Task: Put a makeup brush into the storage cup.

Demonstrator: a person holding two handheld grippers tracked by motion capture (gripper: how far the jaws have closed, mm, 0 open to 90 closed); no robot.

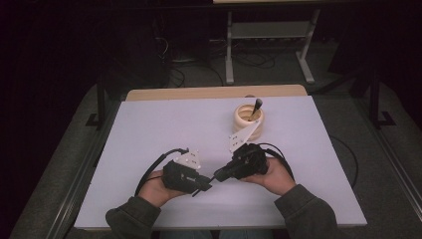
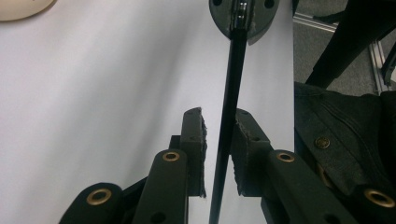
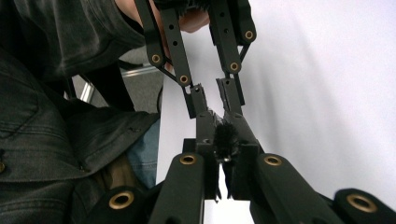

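Brush (image 2: 229, 116) between grippers, cup (image 1: 248, 118) behind on table (image 1: 149, 129)

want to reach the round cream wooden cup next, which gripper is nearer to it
Right. The right gripper sits just below the round cream wooden cup, its body close beneath. The left gripper is lower and further left.

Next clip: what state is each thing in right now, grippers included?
Left gripper: open, the brush handle running between its jaws with a gap showing.
Right gripper: shut on the brush's bristle end.
Brush: held by its bristles, reaching across to the left gripper.
Holder: upright on the table, untouched.
Second brush: standing tilted in the holder.
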